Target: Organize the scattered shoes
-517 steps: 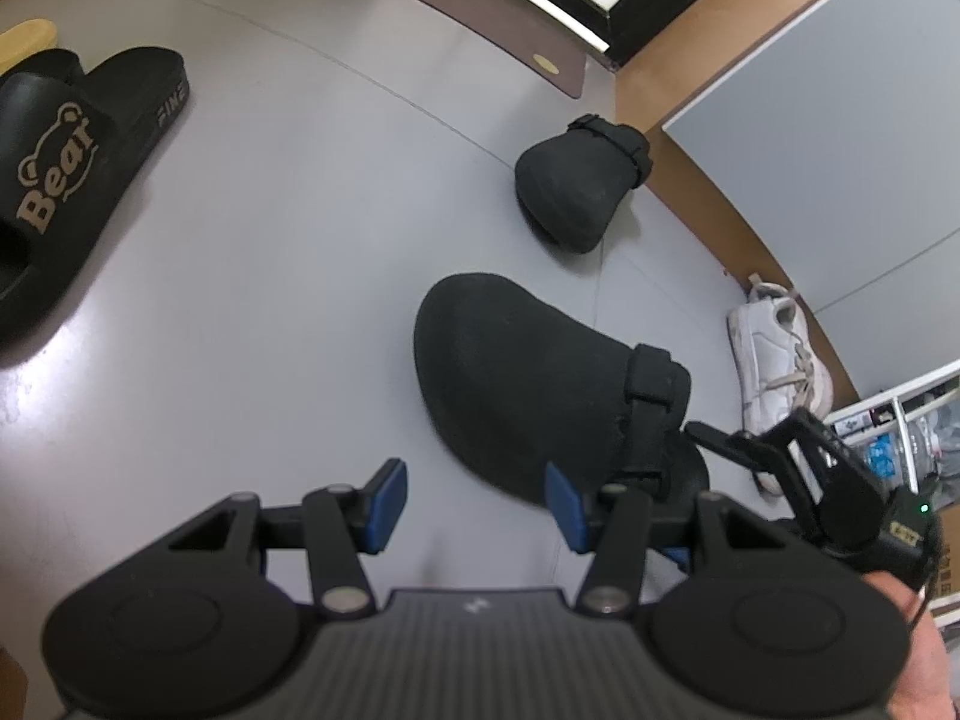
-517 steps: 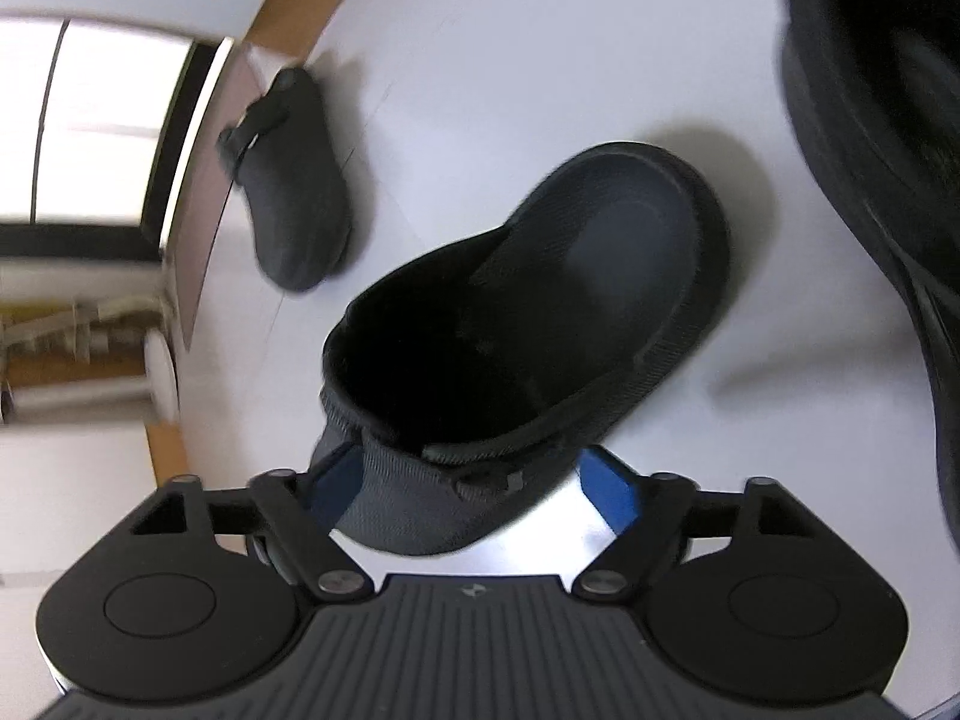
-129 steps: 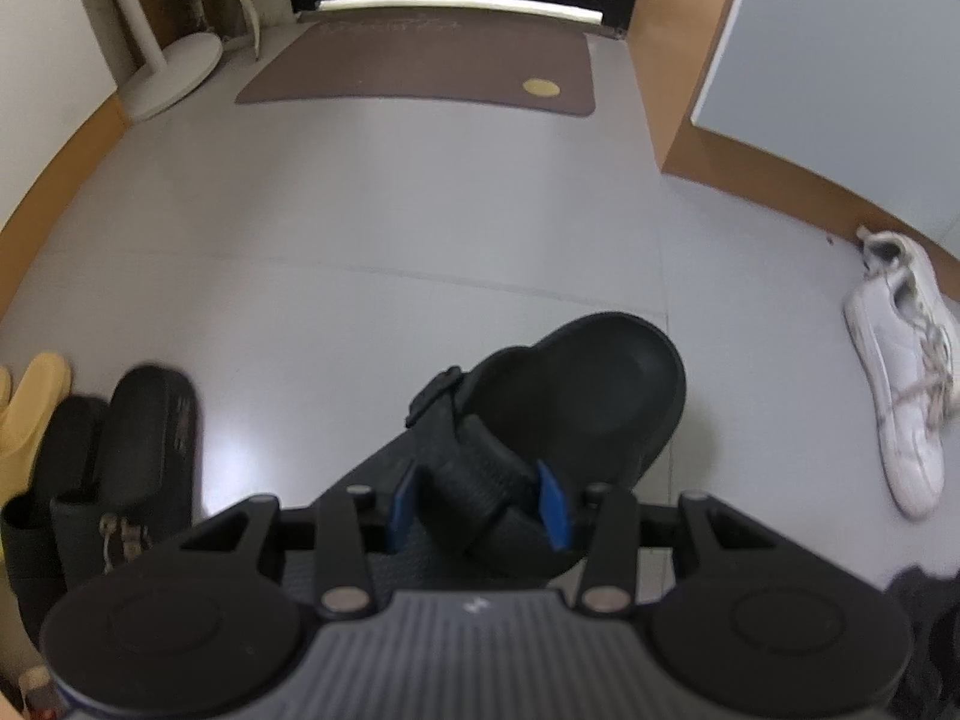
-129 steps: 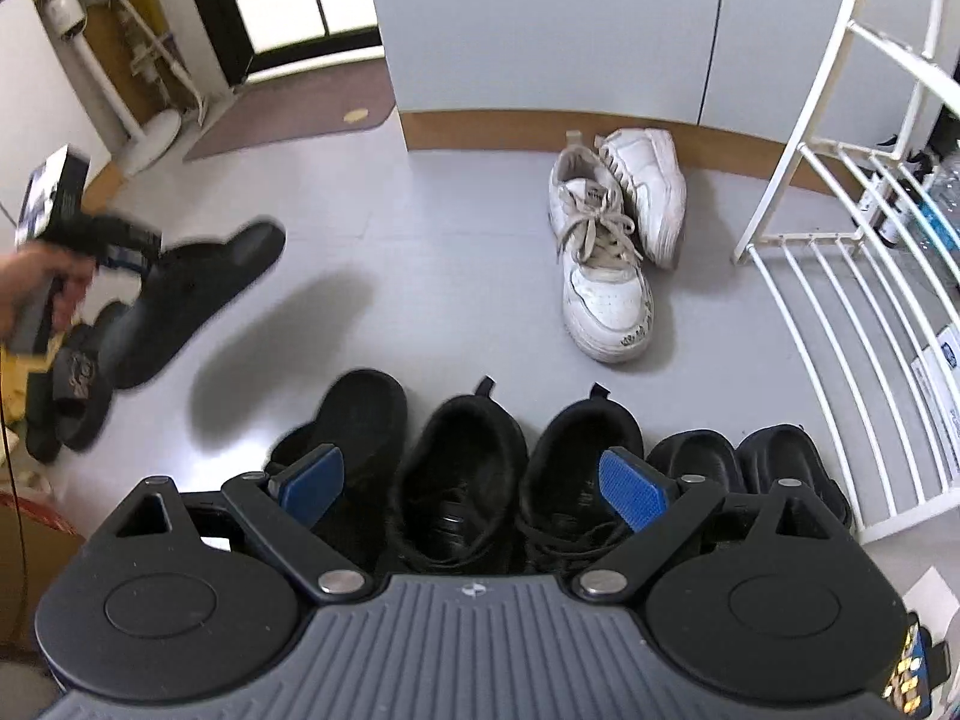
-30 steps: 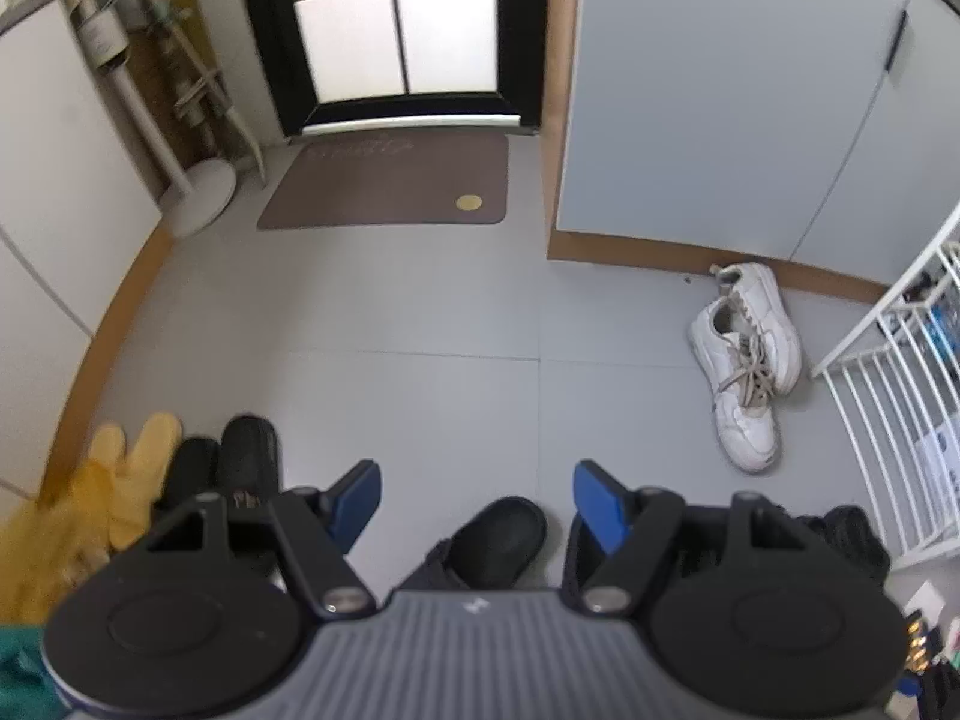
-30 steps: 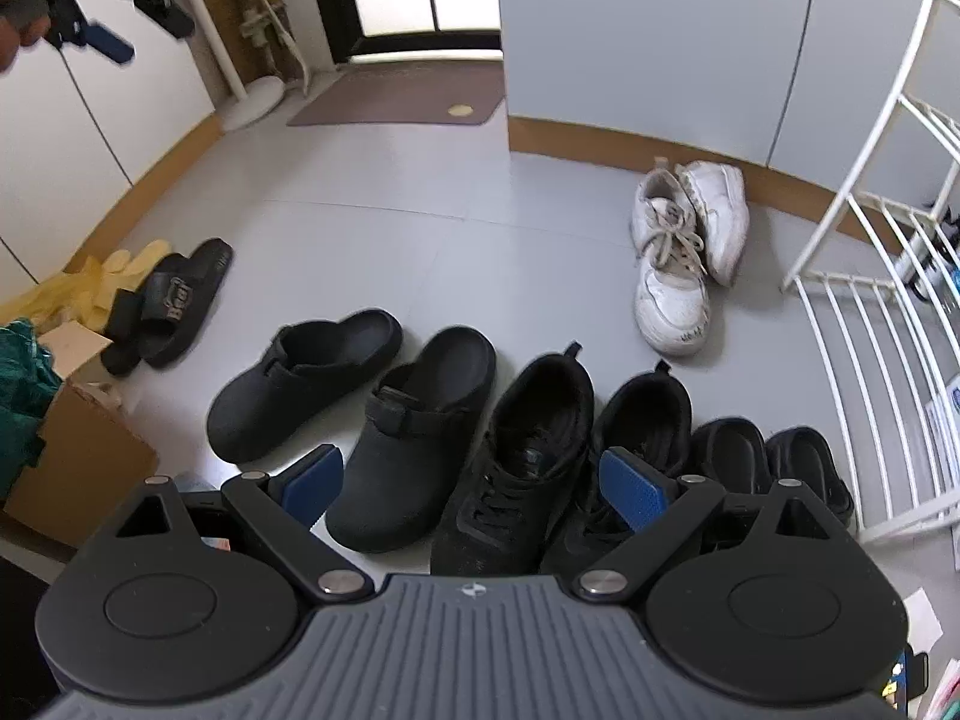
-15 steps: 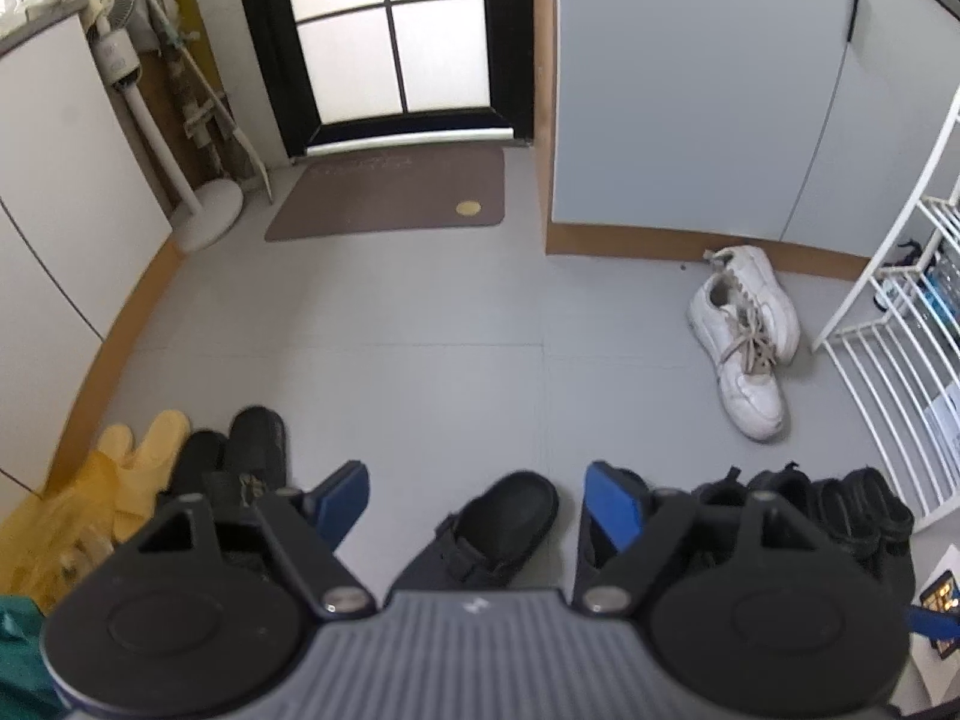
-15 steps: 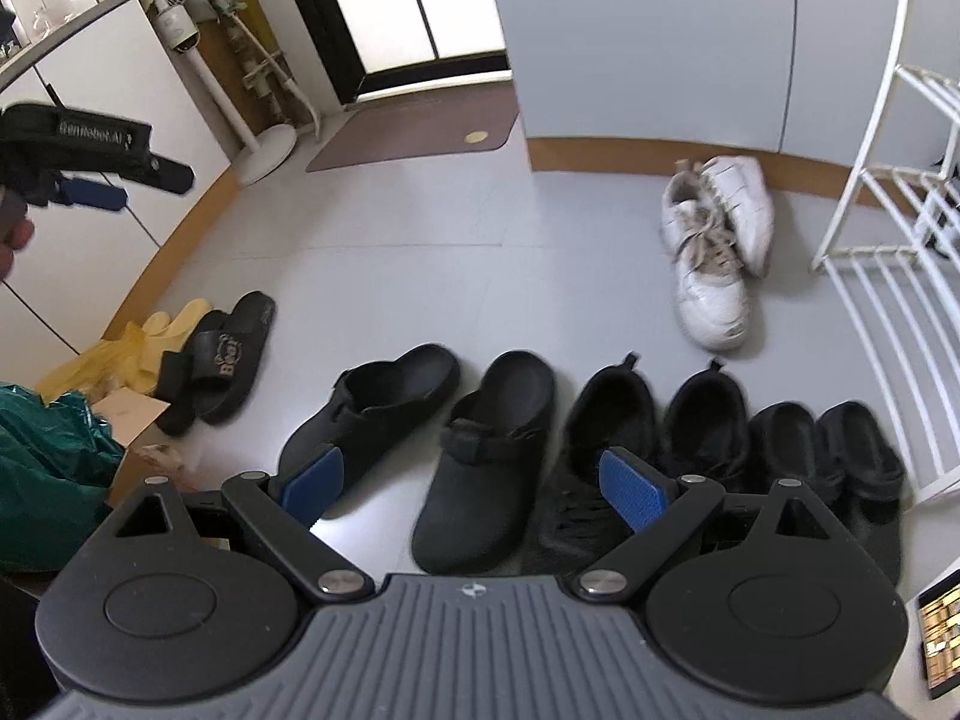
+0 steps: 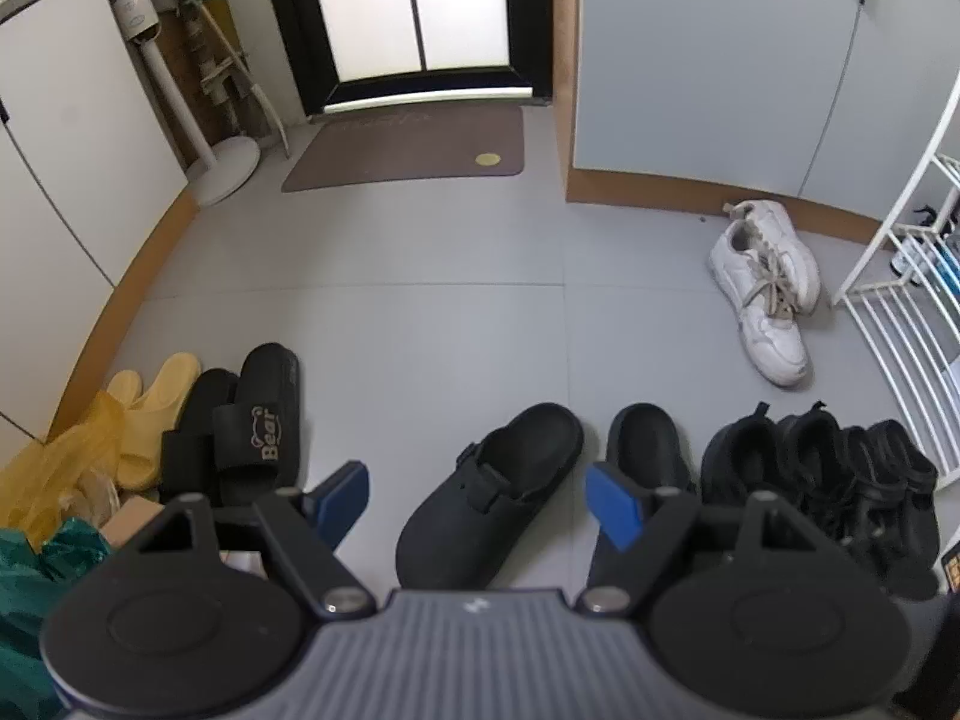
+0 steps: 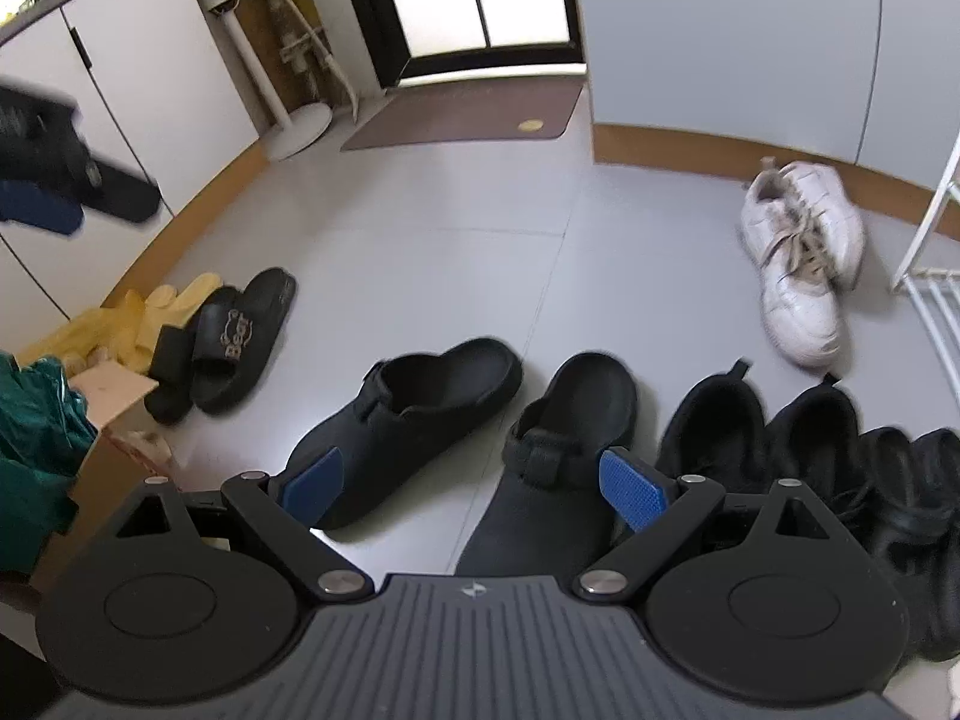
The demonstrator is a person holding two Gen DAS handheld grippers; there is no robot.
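Observation:
A row of black shoes lies on the grey floor: two clogs (image 9: 492, 498) (image 9: 645, 450), a pair of sneakers (image 9: 744, 456) and a pair of sandals (image 9: 900, 468). My left gripper (image 9: 477, 501) hangs open above the left clog, holding nothing. My right gripper (image 10: 474, 486) is open too, over both clogs (image 10: 414, 414) (image 10: 570, 438), its pads clear of them. White sneakers (image 9: 768, 282) lie apart near the cabinet. Black "Bear" slides (image 9: 252, 432) are stacked by the left wall. The left gripper (image 10: 54, 180) shows blurred at the right wrist view's left edge.
Yellow slippers (image 9: 156, 396), a cardboard box (image 10: 114, 396) and a green bag (image 10: 30, 438) crowd the left wall. A white wire rack (image 9: 900, 312) stands at the right. A brown doormat (image 9: 414, 144) and a fan base (image 9: 225, 171) lie by the door.
Both cameras have sunk closer to the row of shoes. The left jaws stand a little wider than a second ago. In the right wrist view the left gripper has dropped down the left edge.

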